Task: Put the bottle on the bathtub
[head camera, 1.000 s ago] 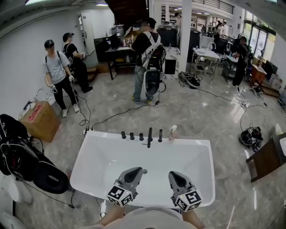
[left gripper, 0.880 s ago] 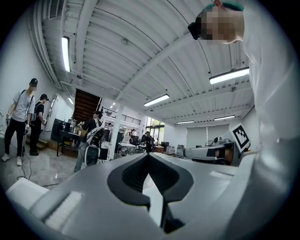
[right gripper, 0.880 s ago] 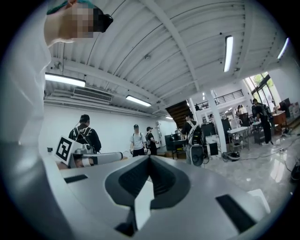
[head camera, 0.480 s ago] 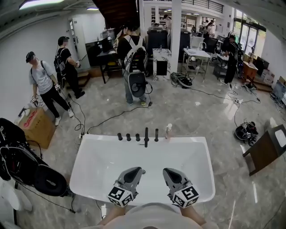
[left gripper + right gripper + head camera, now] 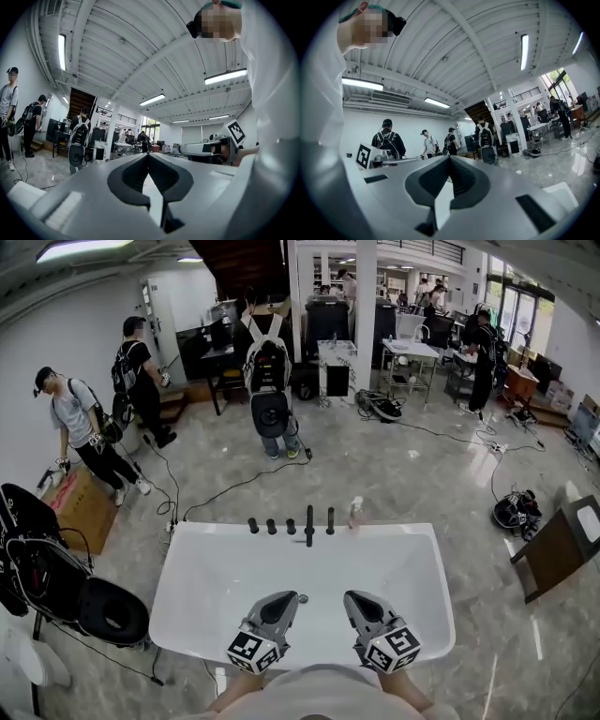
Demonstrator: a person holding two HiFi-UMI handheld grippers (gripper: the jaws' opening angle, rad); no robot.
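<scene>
A white bathtub [image 5: 187, 568] fills the lower middle of the head view. A small pale bottle [image 5: 354, 512] stands on its far rim, just right of a row of dark taps [image 5: 308, 525]. My left gripper [image 5: 288, 598] and right gripper [image 5: 354, 598] hover side by side over the tub's near end, close to my body and far from the bottle. Both are shut with nothing between the jaws. In the left gripper view the left gripper [image 5: 148, 155] has its tips together, tilted up toward the ceiling. The right gripper [image 5: 449, 158] looks the same in its own view.
Black bags [image 5: 37, 568] lie left of the tub beside a cardboard box [image 5: 80, 507]. A dark wooden stand [image 5: 553, 549] sits at the right. Cables [image 5: 234, 486] run over the marble floor. Several people [image 5: 267, 381] stand further back among tables.
Both grippers stay shut in nearly the same place above the tub. The people in the background have shifted, and the one with the backpack now bends forward.
</scene>
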